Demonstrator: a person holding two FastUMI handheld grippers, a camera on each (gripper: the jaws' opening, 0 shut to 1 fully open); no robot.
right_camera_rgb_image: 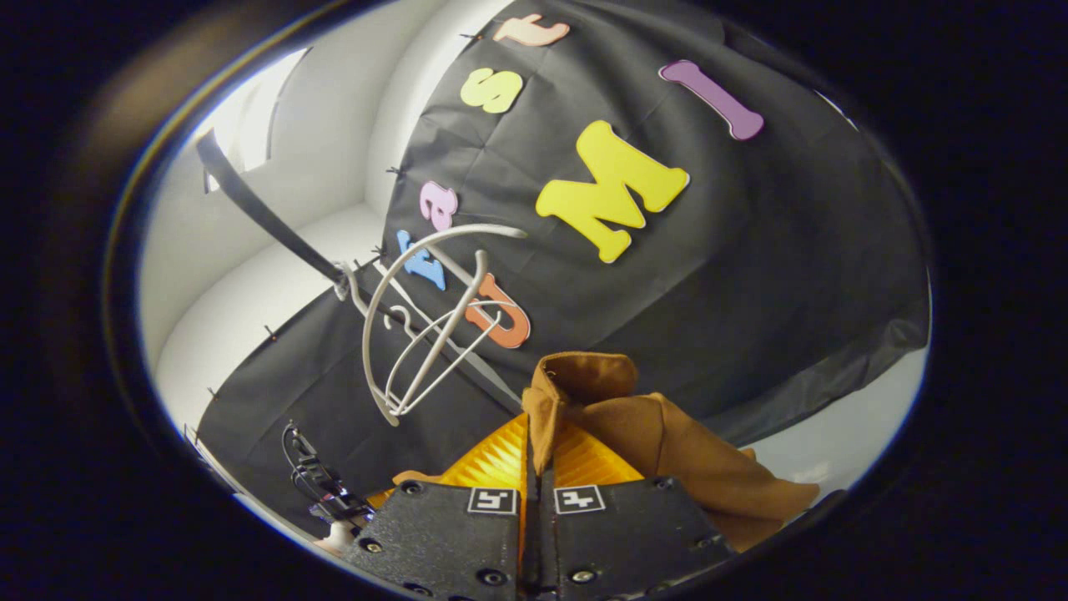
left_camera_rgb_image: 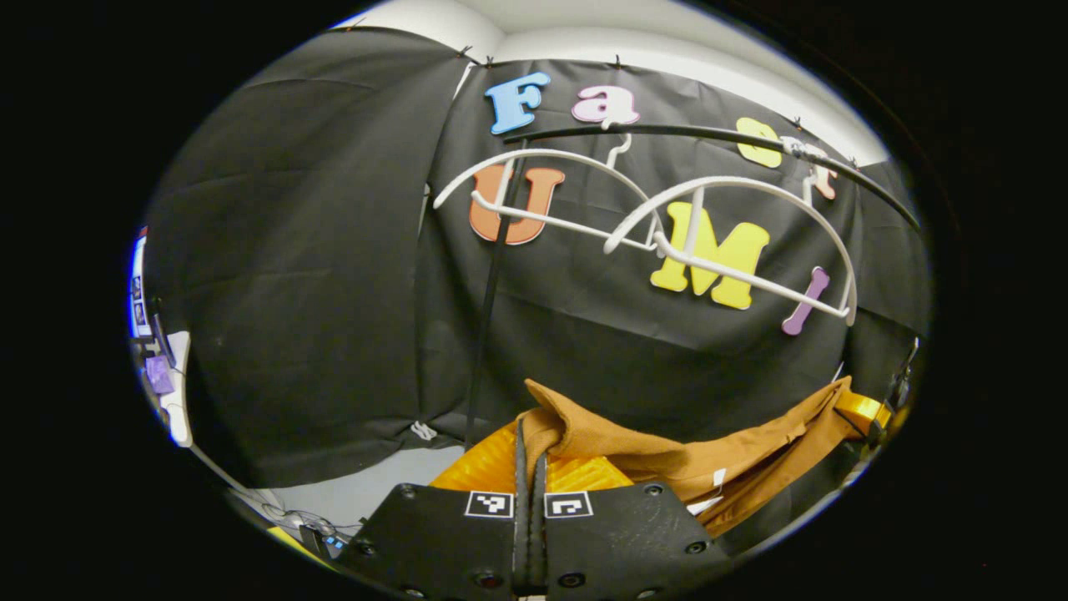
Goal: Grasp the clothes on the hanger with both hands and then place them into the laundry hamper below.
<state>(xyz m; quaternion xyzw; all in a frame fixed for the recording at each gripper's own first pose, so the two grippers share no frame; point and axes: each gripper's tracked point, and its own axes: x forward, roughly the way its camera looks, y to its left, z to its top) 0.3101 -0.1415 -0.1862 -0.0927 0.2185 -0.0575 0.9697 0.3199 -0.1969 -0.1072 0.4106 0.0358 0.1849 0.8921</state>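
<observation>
Both claws (left_camera_rgb_image: 529,442) (right_camera_rgb_image: 531,451) clamped on brown garment (left_camera_rgb_image: 667,455), stretched between them

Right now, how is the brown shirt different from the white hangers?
The brown shirt is soft, crumpled cloth; the white hangers are stiff curved frames. The shirt is pinched by the left gripper and right gripper; the hangers hang bare on the black rail, above the shirt.

Garment (left_camera_rgb_image: 667,467): plain rust-brown cloth, no print, with a small white tag at its 5 o'clock edge; the same brown in the right gripper view (right_camera_rgb_image: 667,442).
Hangers (left_camera_rgb_image: 667,242): white, two of them, at 12 o'clock of the garment.
Rail (left_camera_rgb_image: 709,133): black.
Square markers (left_camera_rgb_image: 488,504): black-and-white checks, paired on each gripper body.
Booth corner (right_camera_rgb_image: 275,250): white.
</observation>
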